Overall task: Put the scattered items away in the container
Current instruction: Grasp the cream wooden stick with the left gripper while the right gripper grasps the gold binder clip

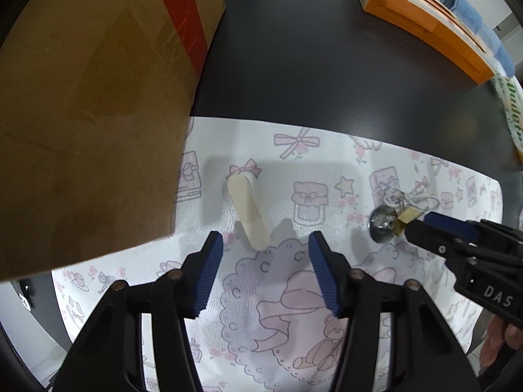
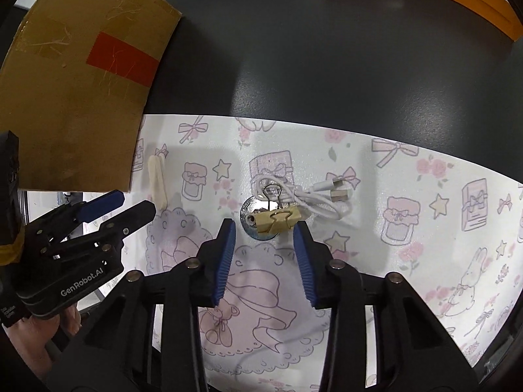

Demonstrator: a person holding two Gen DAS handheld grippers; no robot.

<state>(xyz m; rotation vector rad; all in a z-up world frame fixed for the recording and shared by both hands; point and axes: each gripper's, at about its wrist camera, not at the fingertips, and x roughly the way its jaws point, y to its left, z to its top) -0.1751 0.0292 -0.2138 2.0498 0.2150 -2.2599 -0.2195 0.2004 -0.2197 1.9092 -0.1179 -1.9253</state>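
A cream flat stick (image 1: 247, 210) lies on the patterned mat (image 1: 327, 163), its near end between the fingertips of my left gripper (image 1: 265, 238); the jaws stand open and the pads are clear of it. In the right wrist view, my right gripper (image 2: 264, 227) is open around a gold binder clip (image 2: 278, 222) that rests on a shiny silver disc (image 2: 253, 220); a gap shows on the clip's left side. A coiled white USB cable (image 2: 313, 196) lies just beyond. The brown cardboard box (image 1: 98, 114) with a red patch stands at the left.
An orange carton (image 1: 425, 23), a blue cloth (image 1: 470, 16) and a green-lettered packet (image 1: 513, 111) sit at the far right of the black table (image 1: 310, 65). The two grippers are close side by side. A hand (image 1: 500, 343) holds the right gripper.
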